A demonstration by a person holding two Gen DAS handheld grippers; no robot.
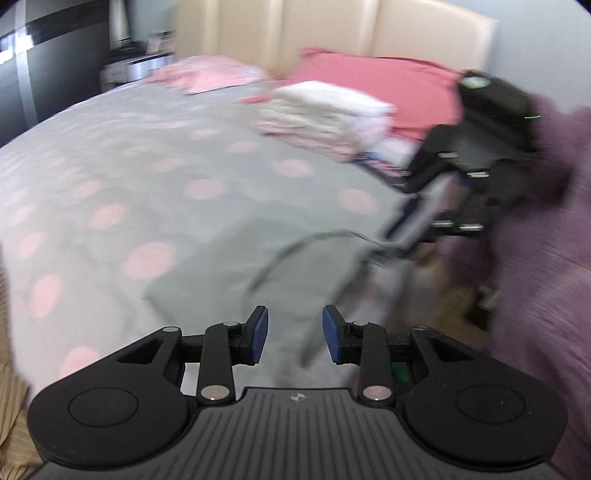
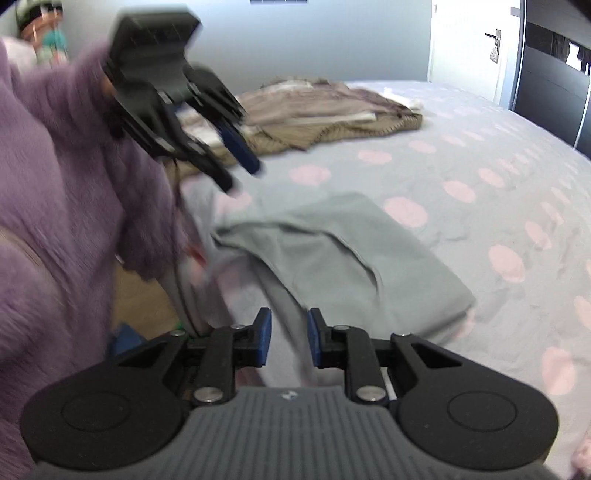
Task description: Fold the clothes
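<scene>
Grey garment point(image 2: 332, 258) looked half folded mid-frame (folded stack point(image 1: 325, 114) upper right); both tongs point(image 1: 295, 338) point(image 2: 289, 338) were released, empty.

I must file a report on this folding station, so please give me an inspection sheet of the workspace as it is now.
Surface: bed cover, grey with pink dots, lies fairly flat.
Job's things: grey garment, partly folded, lies near the bed edge; stack of folded pale clothes by the pink pillow; heap of beige and striped clothes at the far side.
Clutter: pink cloth near the headboard.
Grippers: left hand-held gripper open, nothing between its pads; right hand-held gripper open above the garment's edge, no grip seen.
Cables: nothing seen.
Surroundings: purple fuzzy sleeve, door, dark wardrobe.
</scene>
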